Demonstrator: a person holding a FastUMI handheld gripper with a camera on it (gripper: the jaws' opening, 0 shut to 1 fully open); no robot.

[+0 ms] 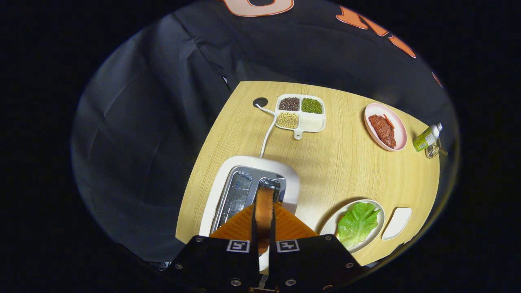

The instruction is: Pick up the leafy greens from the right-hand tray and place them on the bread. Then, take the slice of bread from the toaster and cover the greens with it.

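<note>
We see the tool [263,221] closed on a brown-crusted slice of bread [264,209], held edge-on between both fingers above the white two-slot toaster [249,183] on the pale wooden counter [342,162]. Beside the toaster, a green lettuce leaf [357,221] lies on a round white plate [331,224]; bread beneath it we cannot make out. Beyond stands a white four-compartment tray of beans [312,124].

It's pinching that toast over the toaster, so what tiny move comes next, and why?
Probably carry the bread slice, clamped edge-on in the gripper above the toaster, sideways toward the plate beside it. The leafy greens lie there uncovered.
</note>
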